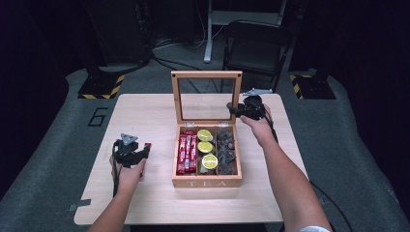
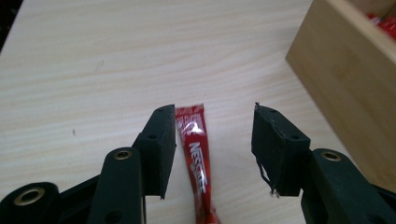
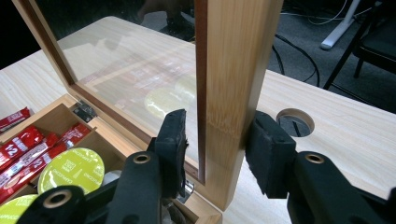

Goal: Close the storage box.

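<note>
A: High view first. Wooden tea box (image 1: 207,182) sits near the middle of the table (image 1: 145,203), lid (image 1: 206,75) standing upright at the box's far edge. Left compartment holds red sachets (image 1: 187,153), middle one three yellow-green capsules (image 1: 205,147), right one dark wrapped pieces (image 1: 226,151).

B: Grippers?

A: Right gripper (image 1: 231,109) is at the lid's right side rail. Left gripper (image 1: 145,151) is over the table's left half, well apart from the box, with a red sachet (image 1: 146,146) at its tips.

B: Left gripper view?

A: Jaws apart. The red sachet (image 2: 196,158) lies flat on the bare table (image 2: 93,60) between them, printed NESCAFE, close beside the left-hand pad, clear of the other. Neither pad presses on it. Box wall (image 2: 341,84) at the upper right of the view.

B: So not held.

A: Not held; it rests on the table surface.

B: Right gripper view?

A: Jaws clamped on the lid's wooden rail (image 3: 233,84), one pad against the glass side, the other against the outer face. Lid stands upright. Below, red sachets (image 3: 28,144) and a yellow-green capsule (image 3: 72,168) in their compartments. A round hole (image 3: 295,122) in the table behind the rail.
</note>
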### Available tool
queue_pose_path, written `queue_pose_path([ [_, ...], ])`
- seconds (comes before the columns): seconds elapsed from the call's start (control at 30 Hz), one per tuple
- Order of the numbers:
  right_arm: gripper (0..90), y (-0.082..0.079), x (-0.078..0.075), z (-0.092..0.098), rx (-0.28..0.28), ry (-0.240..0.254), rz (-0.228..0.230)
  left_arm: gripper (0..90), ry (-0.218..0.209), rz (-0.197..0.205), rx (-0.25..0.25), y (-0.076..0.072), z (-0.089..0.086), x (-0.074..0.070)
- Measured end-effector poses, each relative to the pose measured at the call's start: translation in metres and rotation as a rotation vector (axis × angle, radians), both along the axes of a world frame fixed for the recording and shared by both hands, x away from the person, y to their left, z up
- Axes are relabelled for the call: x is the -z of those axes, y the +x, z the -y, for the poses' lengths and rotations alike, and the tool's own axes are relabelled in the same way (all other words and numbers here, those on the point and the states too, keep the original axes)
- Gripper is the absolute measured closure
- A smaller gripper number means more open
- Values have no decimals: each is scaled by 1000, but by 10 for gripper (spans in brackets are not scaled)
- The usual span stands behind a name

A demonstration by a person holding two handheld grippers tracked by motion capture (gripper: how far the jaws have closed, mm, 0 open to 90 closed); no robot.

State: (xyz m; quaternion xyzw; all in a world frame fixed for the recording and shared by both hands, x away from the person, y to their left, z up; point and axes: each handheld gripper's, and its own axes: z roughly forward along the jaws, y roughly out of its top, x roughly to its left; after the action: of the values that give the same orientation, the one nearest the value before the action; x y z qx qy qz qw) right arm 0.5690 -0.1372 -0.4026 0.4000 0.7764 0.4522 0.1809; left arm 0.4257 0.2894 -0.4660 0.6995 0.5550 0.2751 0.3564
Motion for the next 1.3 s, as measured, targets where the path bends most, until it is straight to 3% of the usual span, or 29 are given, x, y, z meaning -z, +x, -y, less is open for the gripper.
queue_pose_path([
  [0.23,601,-5,-3,-1,1,0,-14,503,-12,37,32,1,11,-22],
  [0.57,617,-12,-2,0,-4,-10,11,505,-14,69,105,4,30,-52],
  [0.73,616,-17,-4,-1,-16,-48,32,503,-36,74,137,2,40,-60],
  [1.17,593,-32,0,2,-25,-25,59,484,-49,125,201,6,60,-94],
  [1.3,585,-35,1,4,-39,-23,72,485,-31,157,227,6,70,-102],
])
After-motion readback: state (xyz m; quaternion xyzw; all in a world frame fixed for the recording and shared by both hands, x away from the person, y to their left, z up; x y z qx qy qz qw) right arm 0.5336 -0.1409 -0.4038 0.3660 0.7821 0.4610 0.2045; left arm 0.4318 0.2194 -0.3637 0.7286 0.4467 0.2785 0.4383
